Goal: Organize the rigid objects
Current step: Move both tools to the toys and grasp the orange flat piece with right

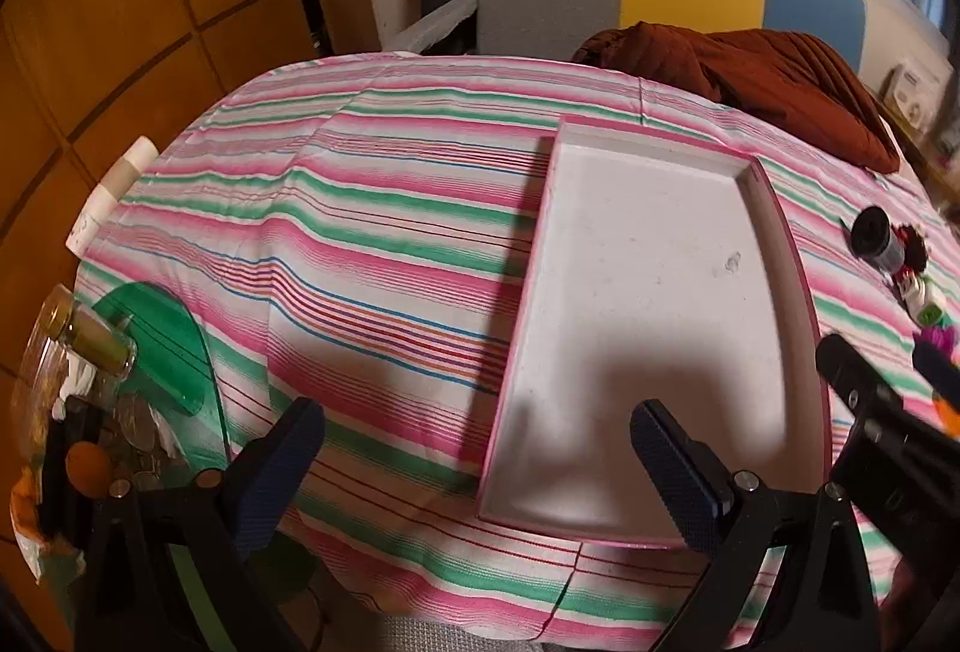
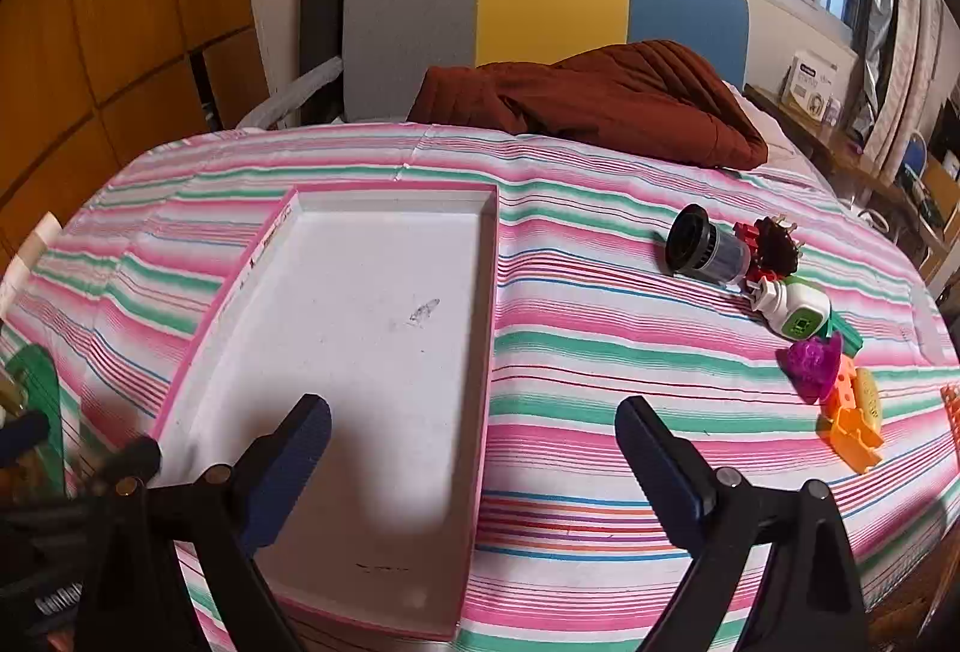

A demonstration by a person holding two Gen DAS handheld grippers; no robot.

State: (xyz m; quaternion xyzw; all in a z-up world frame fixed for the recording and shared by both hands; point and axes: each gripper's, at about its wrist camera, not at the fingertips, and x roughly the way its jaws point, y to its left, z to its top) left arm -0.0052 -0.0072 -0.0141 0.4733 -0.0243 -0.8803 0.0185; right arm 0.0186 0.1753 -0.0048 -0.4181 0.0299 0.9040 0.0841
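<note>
Mid-table, empty pink tray (image 2: 384, 328), both grippers (image 1: 477, 472) (image 2: 474, 463) released wide, right view only: toy pile (image 2: 798, 316) near right edge, left view only: green lid (image 1: 162, 346) at left edge.

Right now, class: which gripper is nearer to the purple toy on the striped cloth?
Right. The right gripper hovers open with the purple toy just off its right side. The left gripper hovers open at the pink-rimmed tray's far side, farther away.
</note>
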